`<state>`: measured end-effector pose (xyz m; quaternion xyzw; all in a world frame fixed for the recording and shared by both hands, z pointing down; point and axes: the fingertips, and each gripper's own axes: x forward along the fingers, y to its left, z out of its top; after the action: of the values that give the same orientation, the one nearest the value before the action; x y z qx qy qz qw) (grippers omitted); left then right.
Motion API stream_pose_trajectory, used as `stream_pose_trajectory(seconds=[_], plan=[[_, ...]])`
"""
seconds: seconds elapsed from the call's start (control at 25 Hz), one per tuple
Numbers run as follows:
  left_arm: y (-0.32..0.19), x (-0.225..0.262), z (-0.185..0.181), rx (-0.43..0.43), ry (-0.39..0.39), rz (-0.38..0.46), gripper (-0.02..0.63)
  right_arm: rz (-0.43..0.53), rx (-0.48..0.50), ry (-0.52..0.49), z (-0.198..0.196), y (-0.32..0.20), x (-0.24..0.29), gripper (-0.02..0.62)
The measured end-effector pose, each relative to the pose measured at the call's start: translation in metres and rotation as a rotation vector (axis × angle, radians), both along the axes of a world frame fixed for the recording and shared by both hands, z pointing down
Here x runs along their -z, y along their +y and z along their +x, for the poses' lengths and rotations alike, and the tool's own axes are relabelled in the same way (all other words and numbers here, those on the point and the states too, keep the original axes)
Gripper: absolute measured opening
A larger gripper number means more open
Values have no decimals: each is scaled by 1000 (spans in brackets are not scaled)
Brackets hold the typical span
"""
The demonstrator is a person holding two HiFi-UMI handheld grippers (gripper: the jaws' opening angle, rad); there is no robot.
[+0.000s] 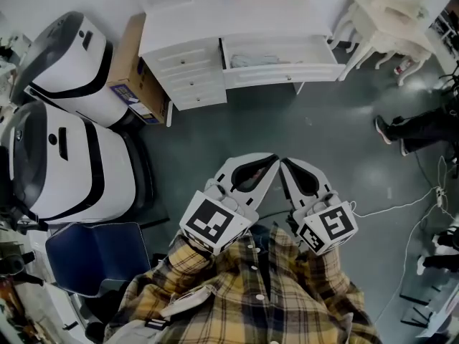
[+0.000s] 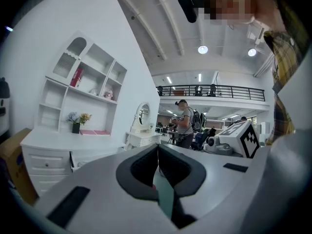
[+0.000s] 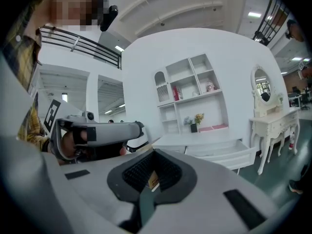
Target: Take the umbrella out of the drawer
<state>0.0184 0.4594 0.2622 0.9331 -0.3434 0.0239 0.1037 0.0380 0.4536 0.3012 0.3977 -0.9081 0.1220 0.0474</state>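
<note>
Left gripper [image 1: 271,161] shut, empty; right gripper [image 1: 285,164] same, both up by the chest. Drawer [image 1: 283,74] stands open, well apart ahead. Grey shape inside is likely the umbrella [image 1: 254,60]. Reach, grasp, lift-out all pending.

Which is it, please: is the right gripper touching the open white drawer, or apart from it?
Apart: the head view shows grey floor between the right gripper and the open white drawer.
</note>
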Motion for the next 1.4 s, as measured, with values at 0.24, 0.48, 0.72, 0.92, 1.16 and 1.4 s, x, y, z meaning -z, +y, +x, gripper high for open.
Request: stream_pose_trajectory(seconds=[0.24,0.48,0.72,0.92,1.16,1.4], plan=[[-57,-2,-6,-13,-15,12,21,-16,-27,-8,-1,-54,-7,17],[-133,-2,-15,-31,-24,5,21,-30,-51,-1,-10,-127,-6,17],[-201,4,-28,-48,-16,4,22,-39,-87,0,-18,-193,-4,17],[-247,3,-39,-68,-16,0,21,-50,-116,7,-27,-240,-5,17],[-288,-6,-55,-92,-33,11,21,-66,-154,6,-39,-282,-13,17],[-305,-18,-65,-111,-66,-1,21,-113,-188,5,-45,-298,-25,17]])
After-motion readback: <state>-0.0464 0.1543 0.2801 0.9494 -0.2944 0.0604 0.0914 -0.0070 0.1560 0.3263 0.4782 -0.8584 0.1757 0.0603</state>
